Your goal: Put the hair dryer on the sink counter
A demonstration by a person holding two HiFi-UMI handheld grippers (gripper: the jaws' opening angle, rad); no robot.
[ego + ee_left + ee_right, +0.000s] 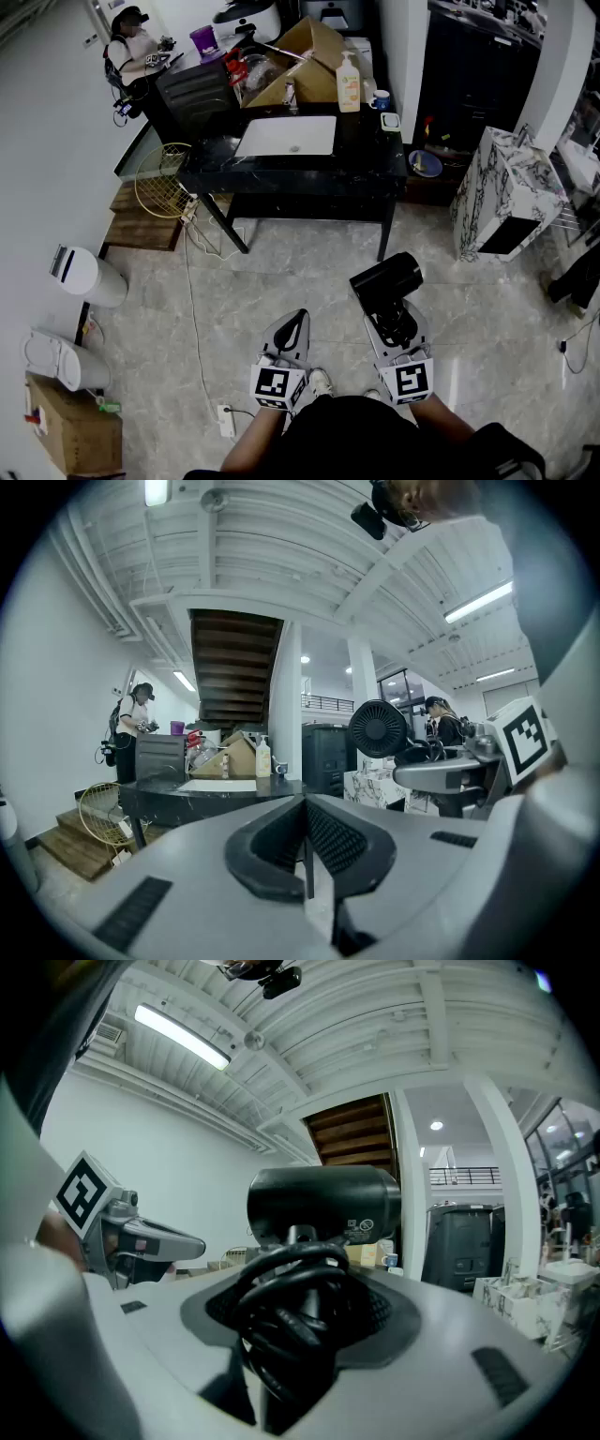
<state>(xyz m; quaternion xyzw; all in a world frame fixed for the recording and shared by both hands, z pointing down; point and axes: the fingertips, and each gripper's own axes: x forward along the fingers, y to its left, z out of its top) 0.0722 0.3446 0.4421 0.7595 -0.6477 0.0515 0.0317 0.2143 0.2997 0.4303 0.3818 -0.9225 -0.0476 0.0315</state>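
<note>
The black hair dryer (387,279) stands upright in my right gripper (388,311), which is shut on its handle and the coiled cord. In the right gripper view its barrel (323,1206) rises above the jaws and the cord loops (286,1321) fill the gap between them. My left gripper (292,328) hangs beside it over the floor, shut and empty; its pads (323,841) meet in the left gripper view, where the dryer's round grille (378,728) shows to the right. The black sink counter (361,167) with its white basin (286,136) stands ahead, well apart from both grippers.
On the counter stand a soap bottle (349,84), a cup (380,98) and an open cardboard box (305,61). A wire basket (161,180) leans at its left end. A marble-patterned cabinet (502,192) is at right, a white bin (86,275) at left. A person (131,52) stands far back.
</note>
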